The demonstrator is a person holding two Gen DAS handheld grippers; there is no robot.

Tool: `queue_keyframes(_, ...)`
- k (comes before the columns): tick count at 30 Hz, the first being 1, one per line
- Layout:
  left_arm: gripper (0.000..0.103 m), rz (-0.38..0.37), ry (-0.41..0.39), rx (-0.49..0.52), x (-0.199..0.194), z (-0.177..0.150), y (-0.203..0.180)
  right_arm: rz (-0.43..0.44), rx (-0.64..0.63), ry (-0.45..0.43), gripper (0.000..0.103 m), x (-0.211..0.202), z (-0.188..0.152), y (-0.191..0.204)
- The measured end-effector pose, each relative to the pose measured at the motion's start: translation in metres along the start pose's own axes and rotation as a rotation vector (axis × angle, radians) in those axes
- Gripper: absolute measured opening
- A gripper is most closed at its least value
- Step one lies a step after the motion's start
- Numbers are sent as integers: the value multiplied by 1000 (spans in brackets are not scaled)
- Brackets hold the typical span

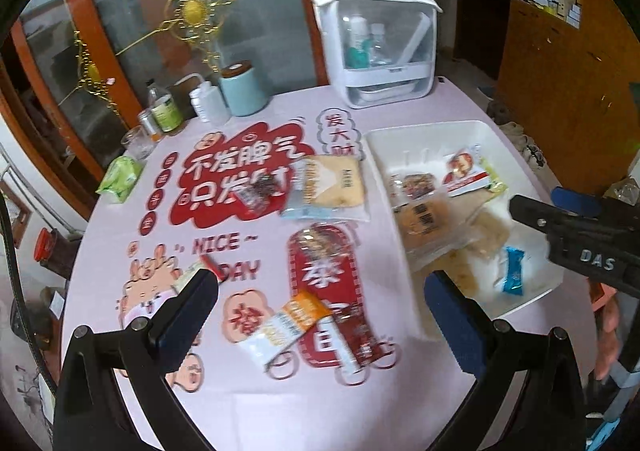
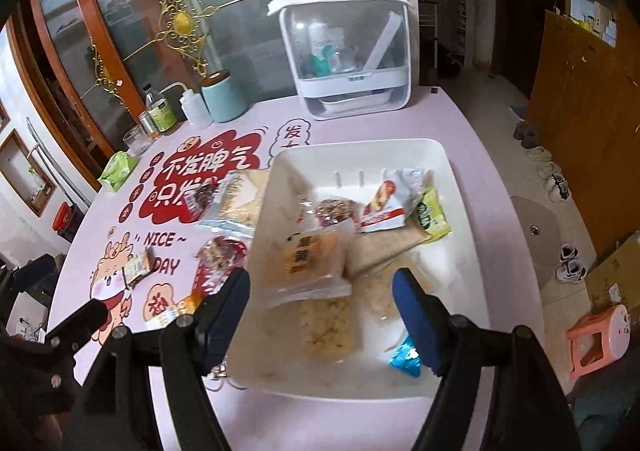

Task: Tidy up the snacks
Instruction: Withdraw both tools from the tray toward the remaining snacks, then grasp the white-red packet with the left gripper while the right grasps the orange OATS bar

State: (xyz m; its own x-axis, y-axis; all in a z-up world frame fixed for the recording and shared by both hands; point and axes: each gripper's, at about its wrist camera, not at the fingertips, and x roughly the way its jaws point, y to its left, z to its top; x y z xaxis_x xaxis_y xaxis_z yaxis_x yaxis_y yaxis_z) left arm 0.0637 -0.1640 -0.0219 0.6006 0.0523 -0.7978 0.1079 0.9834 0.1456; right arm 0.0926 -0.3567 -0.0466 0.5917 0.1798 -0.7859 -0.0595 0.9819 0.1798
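Both grippers hang over the tabletop (image 1: 260, 103) with fingers wide and nothing between them: the left gripper (image 1: 320, 287) above the loose packets, the right gripper (image 2: 320, 291) above the white tray (image 2: 460, 187).

A risk, I think: the clear, slippery packets in the tray lie overlapped, so a grasp could take two together or push one over the low rim.

In the tray I count about seven snack packets, among them a blue one (image 2: 405, 358). On the tabletop about five remain, such as an orange-white bar (image 1: 286, 321).

teal canister (image 1: 243, 90), squeeze bottle (image 1: 209, 103) (white), clear-fronted case (image 1: 380, 51)
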Motion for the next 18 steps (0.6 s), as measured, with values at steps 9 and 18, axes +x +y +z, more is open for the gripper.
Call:
queue_keyframes(9, 102, -13, -25, 14, -5, -11, 87, -47, 69, -40, 74, -15, -7, 72)
queue_keyframes(18, 102, -26, -29, 11, 23, -23, 197, -132, 102, -36, 74, -5, -26, 157)
